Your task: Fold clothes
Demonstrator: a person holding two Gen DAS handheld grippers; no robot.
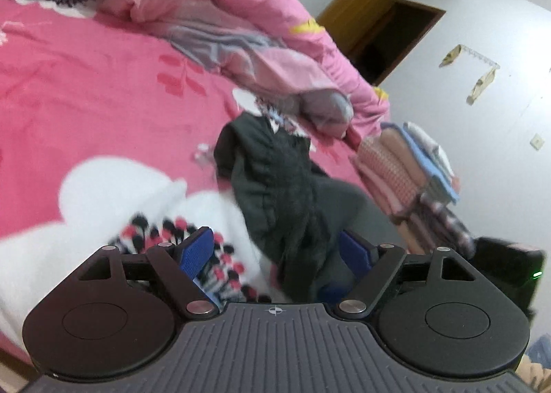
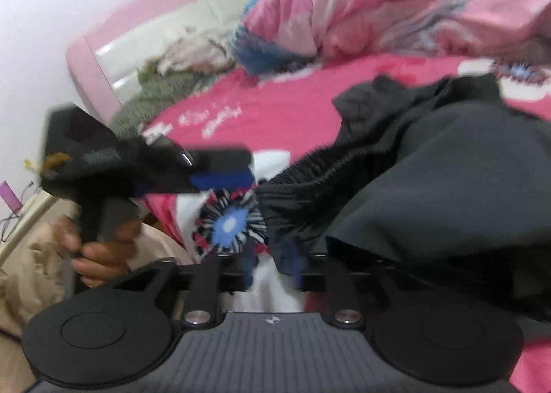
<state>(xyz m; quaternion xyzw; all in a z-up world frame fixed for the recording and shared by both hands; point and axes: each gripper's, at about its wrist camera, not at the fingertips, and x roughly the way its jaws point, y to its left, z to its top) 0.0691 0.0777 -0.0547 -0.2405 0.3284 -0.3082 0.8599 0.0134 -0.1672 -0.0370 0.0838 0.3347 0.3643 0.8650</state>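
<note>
- In the left wrist view we see the left gripper (image 1: 275, 251) at the bottom of the frame with its jaws spread wide; the blue pads (image 1: 196, 248) stand well apart and press on nothing.
- The dark garment (image 1: 275, 186) lies crumpled on the pink bedsheet (image 1: 86, 83), running from the middle of the frame down between the left jaws. Its lower end hides part of the right-hand pad, and we cannot tell whether cloth touches it.
- In the right wrist view the right gripper (image 2: 272, 265) sits at the bottom; its fingers are blurred. The jaws look partly open, and a gap with white sheet shows between them. We see no cloth pinched there.
- The dark garment (image 2: 430, 179) fills the right half of that view, its ribbed waistband toward the centre. A fold drapes over the right-hand side of the right gripper and hides that linkage.
- The left gripper (image 2: 220, 169) shows again at the middle left of the right wrist view, smeared by motion, with a hand (image 2: 100, 248) around its grip below it. Its far jaw is not clear here.
- A pink quilt (image 1: 224, 14) is heaped across the top of the left wrist view, cut off by the upper edge.
- A stack of folded clothes (image 1: 409, 169) stands at the right of the left wrist view, its base lost behind a dark object.
- A doorway (image 1: 389, 34) shows at the upper right.
</note>
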